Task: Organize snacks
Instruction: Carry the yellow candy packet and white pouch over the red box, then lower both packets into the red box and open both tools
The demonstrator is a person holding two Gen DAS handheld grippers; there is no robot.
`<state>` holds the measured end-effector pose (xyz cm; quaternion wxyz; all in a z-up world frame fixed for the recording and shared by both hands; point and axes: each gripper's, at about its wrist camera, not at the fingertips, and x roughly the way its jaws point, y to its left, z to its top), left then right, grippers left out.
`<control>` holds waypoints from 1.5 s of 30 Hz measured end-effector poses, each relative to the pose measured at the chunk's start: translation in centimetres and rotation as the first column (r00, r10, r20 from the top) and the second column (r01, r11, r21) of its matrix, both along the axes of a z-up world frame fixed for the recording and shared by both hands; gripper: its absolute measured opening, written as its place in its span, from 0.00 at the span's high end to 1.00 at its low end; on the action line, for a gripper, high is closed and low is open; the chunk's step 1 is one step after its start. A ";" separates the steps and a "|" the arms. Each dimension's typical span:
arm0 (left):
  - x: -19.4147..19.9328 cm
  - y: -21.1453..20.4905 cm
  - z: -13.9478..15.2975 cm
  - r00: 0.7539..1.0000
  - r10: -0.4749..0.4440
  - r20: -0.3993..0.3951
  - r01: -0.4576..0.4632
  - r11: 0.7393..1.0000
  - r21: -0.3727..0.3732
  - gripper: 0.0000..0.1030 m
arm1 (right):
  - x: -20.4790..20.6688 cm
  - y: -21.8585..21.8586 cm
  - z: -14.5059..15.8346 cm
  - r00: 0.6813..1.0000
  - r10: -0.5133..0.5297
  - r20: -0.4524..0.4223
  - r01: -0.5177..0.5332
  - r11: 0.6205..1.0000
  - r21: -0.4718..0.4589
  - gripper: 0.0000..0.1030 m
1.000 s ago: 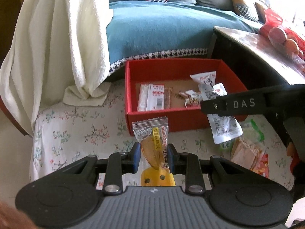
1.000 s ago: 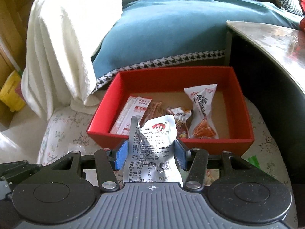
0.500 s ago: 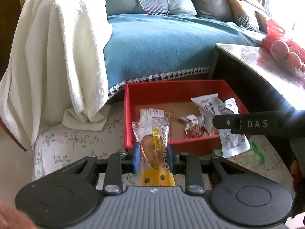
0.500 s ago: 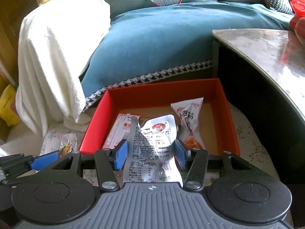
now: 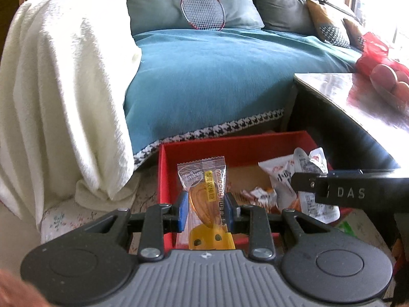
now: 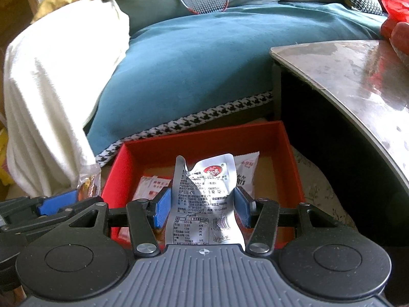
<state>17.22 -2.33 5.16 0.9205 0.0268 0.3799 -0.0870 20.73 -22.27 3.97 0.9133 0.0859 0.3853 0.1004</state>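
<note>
My left gripper [image 5: 205, 211] is shut on a clear lollipop packet [image 5: 204, 179] with an orange candy and yellow label, held upright above the front left of the red box [image 5: 230, 145]. My right gripper [image 6: 202, 208] is shut on a silver snack pouch [image 6: 204, 186], held over the same red box [image 6: 204, 138]. Several snack packets lie in the box, among them a white packet [image 5: 278, 174] and a red-and-white packet [image 6: 150, 188]. The right gripper's arm [image 5: 350, 192] crosses the left wrist view at the right.
A white blanket [image 5: 58, 97] hangs at the left over a teal sofa [image 5: 217, 76]. A badminton racket [image 5: 203, 9] leans on the cushions. A dark table [image 6: 358, 76] with a grey top stands close to the box's right side, with a red bag [image 5: 375, 53] on it.
Both grippers have risen and tilted up with their packets. The red box now sits lower in both views and more of the sofa shows.
</note>
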 end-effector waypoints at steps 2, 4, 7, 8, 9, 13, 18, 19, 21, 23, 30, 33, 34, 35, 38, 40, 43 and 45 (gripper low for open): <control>0.8 -0.4 -0.1 1.000 -0.003 0.001 0.003 1.000 0.004 0.78 | 0.8 -0.1 -0.3 1.000 -0.007 -0.008 0.007 1.000 -0.003 0.41; 1.5 -0.7 -0.3 1.000 -0.005 -0.001 0.005 1.000 0.009 0.78 | 1.6 -0.3 -0.6 1.000 -0.013 -0.017 0.013 1.000 -0.004 0.41; 2.7 -1.0 -0.7 1.000 -0.003 -0.005 0.003 1.000 0.017 0.78 | 2.8 -0.4 -1.2 0.999 -0.025 -0.033 0.025 1.000 -0.005 0.41; 3.0 -1.1 -0.9 1.000 -0.003 -0.007 0.003 1.000 0.020 0.78 | 3.2 -0.5 -1.4 0.999 -0.029 -0.039 0.029 1.000 -0.004 0.41; 3.4 -1.2 -1.0 1.000 -0.001 -0.008 0.001 1.000 0.022 0.78 | 3.5 -0.5 -1.5 0.999 -0.033 -0.044 0.033 0.999 -0.005 0.41; 5.0 -1.5 -1.7 1.000 0.006 -0.017 -0.005 0.999 0.033 0.78 | 4.7 -0.4 -2.4 0.997 -0.042 -0.069 0.041 0.999 -0.015 0.41; 6.4 -2.0 -3.0 1.000 0.011 -0.030 -0.009 0.998 0.061 0.78 | 5.9 -0.3 -3.3 0.994 -0.049 -0.093 0.046 0.998 -0.032 0.41; 6.6 -2.0 -3.3 0.999 0.011 -0.036 -0.009 0.998 0.066 0.78 | 6.1 -0.3 -3.5 0.994 -0.053 -0.097 0.049 0.998 -0.038 0.41; 7.0 -2.1 -3.9 0.999 0.013 -0.048 -0.010 0.997 0.073 0.78 | 6.4 -0.3 -3.8 0.993 -0.055 -0.106 0.051 0.998 -0.044 0.41; 7.2 -2.1 -4.3 0.998 0.016 -0.054 -0.012 0.997 0.081 0.78 | 6.7 -0.4 -4.1 0.992 -0.058 -0.114 0.052 0.997 -0.051 0.41; 7.7 -2.1 -5.6 0.996 0.025 -0.083 -0.016 0.995 0.100 0.77 | 6.8 -0.2 -4.6 0.990 -0.055 -0.126 0.047 0.997 -0.064 0.39; 7.8 -2.1 -5.9 0.994 0.031 -0.101 -0.020 0.994 0.109 0.77 | 6.9 -0.1 -4.8 0.989 -0.047 -0.139 0.037 0.997 -0.075 0.37; 7.8 -2.1 -5.9 0.994 0.031 -0.102 -0.020 0.994 0.109 0.77 | 6.9 -0.1 -4.9 0.989 -0.048 -0.143 0.037 0.996 -0.081 0.37; 7.8 -2.1 -5.9 0.994 0.030 -0.105 -0.019 0.994 0.111 0.75 | 6.9 0.0 -5.0 0.988 -0.048 -0.147 0.036 0.996 -0.087 0.36; 7.8 -2.2 -5.8 0.994 0.032 -0.101 -0.020 0.993 0.118 0.70 | 6.9 -0.2 -4.9 0.988 -0.058 -0.144 0.045 0.995 -0.089 0.31; 7.8 -2.1 -5.7 0.994 0.032 -0.102 -0.020 0.993 0.116 0.66 | 6.8 -0.3 -4.6 0.989 -0.061 -0.134 0.050 0.996 -0.080 0.31; 7.8 -2.1 -5.5 0.994 0.033 -0.102 -0.021 0.993 0.119 0.64 | 6.6 -0.4 -4.3 0.990 -0.060 -0.125 0.050 0.996 -0.076 0.29; 7.9 -2.1 -5.4 0.994 0.035 -0.100 -0.022 0.992 0.125 0.60 | 6.5 -0.5 -4.2 0.991 -0.058 -0.121 0.049 0.996 -0.080 0.29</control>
